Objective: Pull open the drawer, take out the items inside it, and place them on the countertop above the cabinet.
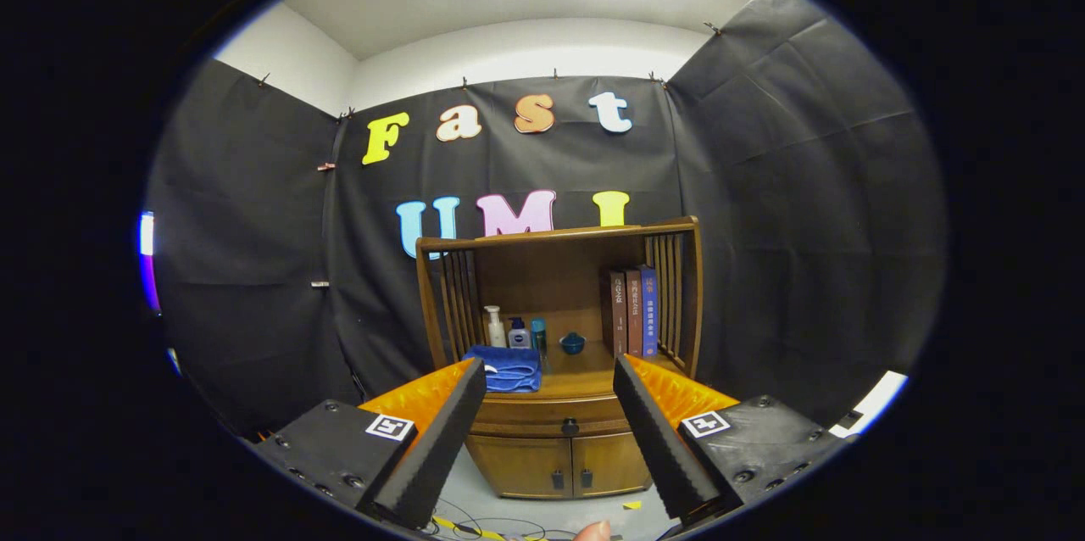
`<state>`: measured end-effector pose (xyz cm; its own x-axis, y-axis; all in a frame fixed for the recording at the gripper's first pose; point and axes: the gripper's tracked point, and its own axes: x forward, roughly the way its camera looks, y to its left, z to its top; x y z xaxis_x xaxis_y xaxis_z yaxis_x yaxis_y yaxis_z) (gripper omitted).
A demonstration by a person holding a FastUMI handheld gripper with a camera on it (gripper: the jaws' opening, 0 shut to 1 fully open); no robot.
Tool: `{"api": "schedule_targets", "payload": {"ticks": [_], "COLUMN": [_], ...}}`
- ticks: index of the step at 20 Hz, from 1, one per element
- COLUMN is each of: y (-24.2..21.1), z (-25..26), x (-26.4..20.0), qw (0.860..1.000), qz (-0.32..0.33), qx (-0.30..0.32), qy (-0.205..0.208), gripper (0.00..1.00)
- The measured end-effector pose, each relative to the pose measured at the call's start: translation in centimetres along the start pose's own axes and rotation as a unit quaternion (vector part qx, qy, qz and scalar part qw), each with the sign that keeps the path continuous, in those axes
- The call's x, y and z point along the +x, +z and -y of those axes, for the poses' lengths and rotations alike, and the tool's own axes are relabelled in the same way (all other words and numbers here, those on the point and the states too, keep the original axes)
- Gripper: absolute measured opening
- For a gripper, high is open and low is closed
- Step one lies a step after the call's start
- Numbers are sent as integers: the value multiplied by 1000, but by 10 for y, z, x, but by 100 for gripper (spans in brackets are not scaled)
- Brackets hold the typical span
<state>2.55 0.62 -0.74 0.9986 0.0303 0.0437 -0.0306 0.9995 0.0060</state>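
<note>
Approach is the step in hand: gripper [549, 380] released and holding nothing, well short of the shut drawer [542, 417] under the cabinet's surface [581, 382]; next, close on its knob [570, 425].

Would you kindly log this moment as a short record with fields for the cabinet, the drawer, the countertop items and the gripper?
cabinet: wooden cabinet beyond the fingers, two lower doors shut
drawer: drawer shut, dark knob centred between the fingers
countertop: blue towel, bottles, small blue bowl, upright books
gripper: gripper open, holding nothing, apart from the cabinet
task stage: drawer not yet pulled
</note>
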Motion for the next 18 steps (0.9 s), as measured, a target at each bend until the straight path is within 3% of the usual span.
{"api": "schedule_targets", "payload": {"ticks": [8,18], "y": [-83,-267], "z": [18,38], "x": [104,212], "qw": [1000,998], "qz": [10,-61], "qx": [-16,3], "qy": [3,-2], "gripper": [99,99]}}
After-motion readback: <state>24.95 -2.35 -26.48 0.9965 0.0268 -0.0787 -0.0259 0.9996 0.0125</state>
